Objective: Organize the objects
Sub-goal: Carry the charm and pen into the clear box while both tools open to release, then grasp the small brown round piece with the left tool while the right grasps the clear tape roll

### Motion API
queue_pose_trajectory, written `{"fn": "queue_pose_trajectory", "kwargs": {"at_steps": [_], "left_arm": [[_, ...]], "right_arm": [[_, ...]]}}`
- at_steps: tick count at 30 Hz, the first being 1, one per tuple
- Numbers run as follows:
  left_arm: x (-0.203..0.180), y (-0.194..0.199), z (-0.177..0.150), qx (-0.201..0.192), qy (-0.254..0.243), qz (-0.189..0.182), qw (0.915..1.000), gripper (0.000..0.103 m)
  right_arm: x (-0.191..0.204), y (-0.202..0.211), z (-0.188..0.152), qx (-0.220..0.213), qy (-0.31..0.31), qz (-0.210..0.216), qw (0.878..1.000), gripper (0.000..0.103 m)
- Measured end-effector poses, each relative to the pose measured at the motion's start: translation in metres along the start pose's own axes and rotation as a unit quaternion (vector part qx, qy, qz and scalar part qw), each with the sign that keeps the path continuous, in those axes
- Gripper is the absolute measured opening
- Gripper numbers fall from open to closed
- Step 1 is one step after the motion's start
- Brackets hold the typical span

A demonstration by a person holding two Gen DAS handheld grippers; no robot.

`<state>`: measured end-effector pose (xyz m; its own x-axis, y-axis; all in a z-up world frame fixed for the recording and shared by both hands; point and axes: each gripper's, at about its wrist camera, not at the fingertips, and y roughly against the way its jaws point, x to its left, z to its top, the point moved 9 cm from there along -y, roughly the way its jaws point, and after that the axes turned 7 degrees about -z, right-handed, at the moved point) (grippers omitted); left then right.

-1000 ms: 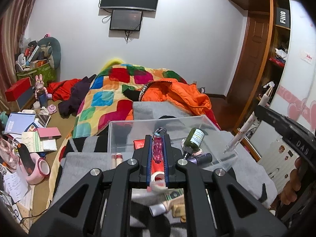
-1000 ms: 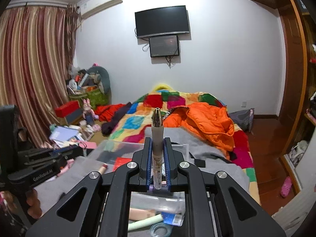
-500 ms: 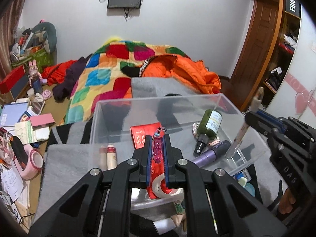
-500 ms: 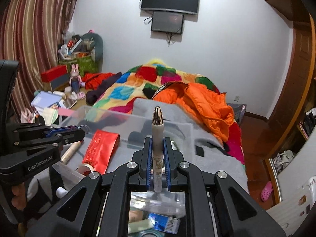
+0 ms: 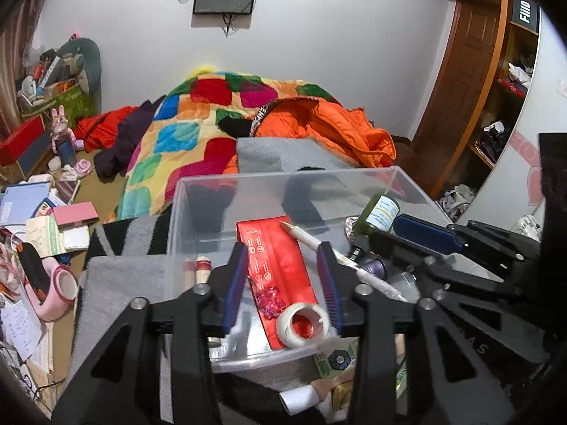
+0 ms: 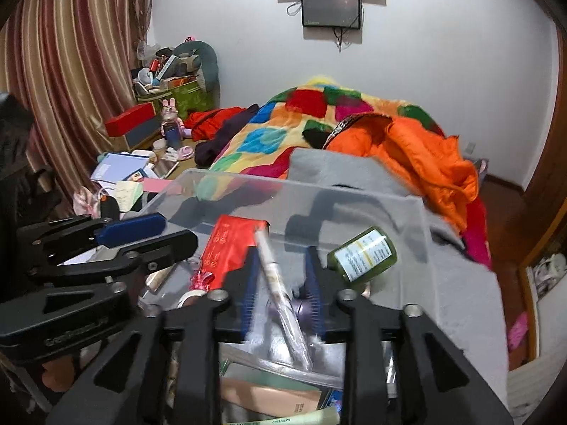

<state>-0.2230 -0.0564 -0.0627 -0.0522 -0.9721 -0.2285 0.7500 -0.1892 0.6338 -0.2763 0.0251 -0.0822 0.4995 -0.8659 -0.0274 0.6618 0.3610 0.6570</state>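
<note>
A clear plastic bin sits on a grey blanket on the bed. In it lie a red packet, a pink beaded charm, a tape roll, a green bottle, a purple tube and a white pen. My left gripper is open over the bin, above the charm. My right gripper is open over the bin; the white pen lies slanted between its fingers, blurred. The green bottle is just right of it.
Loose items lie in front of the bin: a flat beige pack, a pale green stick. An orange jacket and a patchwork quilt cover the bed behind. Books and boxes clutter the left.
Both grippers moved down over the bin and opened. The left let go of the pink charm, now on the red packet. The right let go of the white pen, now in the bin.
</note>
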Motion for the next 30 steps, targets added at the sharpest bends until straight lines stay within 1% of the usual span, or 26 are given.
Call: {"fn": "queue_pose_trajectory", "kwargs": {"at_steps": [1,4,7,11,12,15,17,21,30], "left_arm": [[-0.001,0.004,0.001,-0.004,-0.003,0.003,1.0,0.045],[-0.004,0.014,0.004,-0.015,-0.011,0.012,0.9998,0.047],[-0.007,0.027,0.005,-0.024,-0.014,0.01,0.9996,0.052],[-0.015,0.043,0.003,-0.033,-0.019,0.006,0.9993,0.06],[-0.016,0.045,0.001,-0.034,-0.02,0.006,0.9992,0.061],[-0.021,0.053,-0.006,-0.033,-0.024,0.004,0.9992,0.064],[-0.022,0.055,-0.012,-0.028,-0.025,0.004,0.9993,0.064],[-0.028,0.056,-0.029,-0.013,-0.027,0.002,0.9995,0.065],[-0.04,0.045,-0.075,0.033,-0.034,-0.004,0.9989,0.065]], "right_arm": [[-0.001,0.0,0.0,-0.001,-0.002,-0.001,1.0,0.031],[-0.005,0.006,-0.001,-0.004,-0.007,-0.002,1.0,0.031],[-0.011,0.017,-0.001,-0.01,-0.017,0.0,1.0,0.033],[-0.023,0.038,-0.003,-0.025,-0.031,-0.003,0.999,0.043],[-0.025,0.044,-0.003,-0.028,-0.034,-0.004,0.999,0.044],[-0.032,0.058,-0.009,-0.034,-0.04,-0.01,0.999,0.049],[-0.036,0.065,-0.016,-0.034,-0.046,-0.01,0.998,0.052],[-0.04,0.071,-0.029,-0.027,-0.055,-0.011,0.998,0.054],[-0.045,0.065,-0.08,0.021,-0.062,-0.009,0.998,0.055]]}}
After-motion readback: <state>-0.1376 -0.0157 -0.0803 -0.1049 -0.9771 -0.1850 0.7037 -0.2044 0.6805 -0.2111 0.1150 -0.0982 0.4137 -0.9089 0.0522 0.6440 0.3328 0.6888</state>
